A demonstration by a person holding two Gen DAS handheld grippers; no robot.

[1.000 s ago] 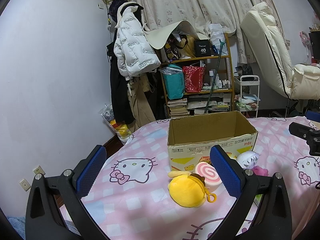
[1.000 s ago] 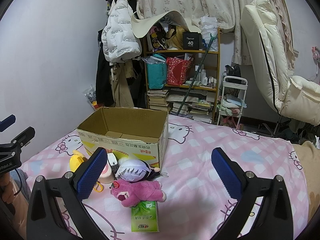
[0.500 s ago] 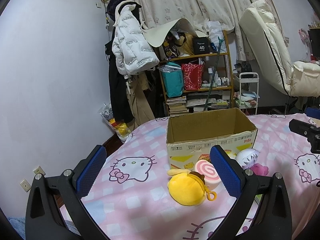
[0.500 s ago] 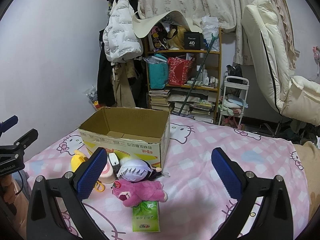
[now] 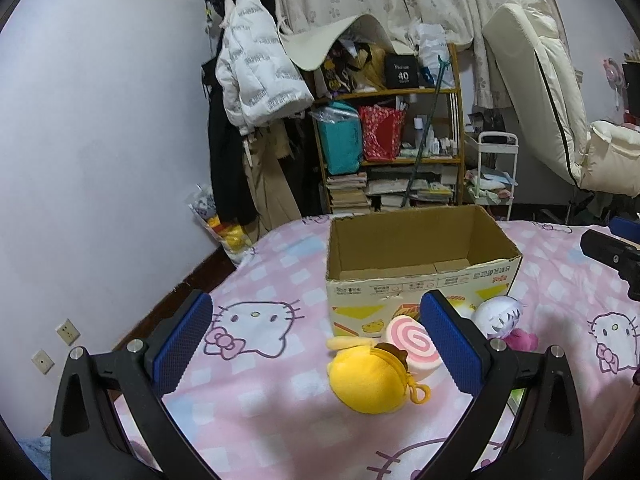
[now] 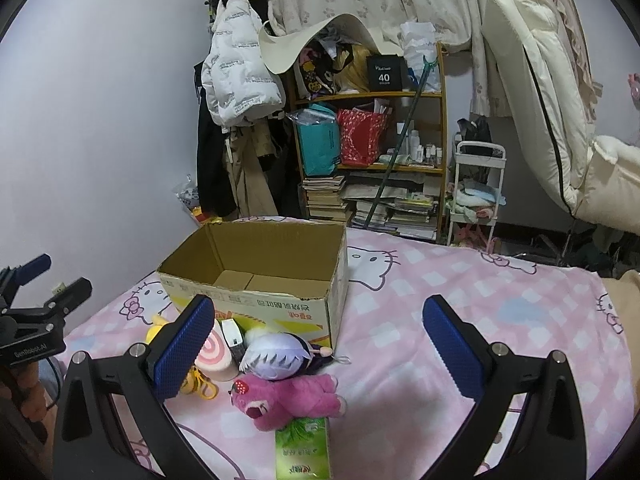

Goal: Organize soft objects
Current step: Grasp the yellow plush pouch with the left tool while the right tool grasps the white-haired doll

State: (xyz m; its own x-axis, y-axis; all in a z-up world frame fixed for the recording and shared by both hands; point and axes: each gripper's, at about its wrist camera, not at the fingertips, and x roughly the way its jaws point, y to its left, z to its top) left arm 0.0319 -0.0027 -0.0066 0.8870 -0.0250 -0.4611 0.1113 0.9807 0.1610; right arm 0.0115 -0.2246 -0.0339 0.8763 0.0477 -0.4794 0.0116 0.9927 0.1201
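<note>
Pink bedspread point(image 5: 260, 396): yellow plush point(image 5: 366, 378) between the gaping left tongs point(image 5: 316, 344).

Cardboard box point(image 6: 256, 300): matt brown corrugated board, printed outer face, ragged top edge. Yellow plush point(image 5: 368, 376), pink bear plush point(image 6: 292, 398) and white-haired doll point(image 6: 276, 354): soft napped cloth; swirl roll point(image 5: 412, 344) smooth, foam-like; green tissue pack point(image 6: 302, 450) in glossy plastic film; bedsheet point(image 6: 420, 320) matt printed cotton-like cloth. Left gripper point(image 5: 316, 354) and right gripper point(image 6: 318, 354): matt black plastic arms with bright metal screws, pads point(image 6: 184, 346) of blue dimpled rubber.
</note>
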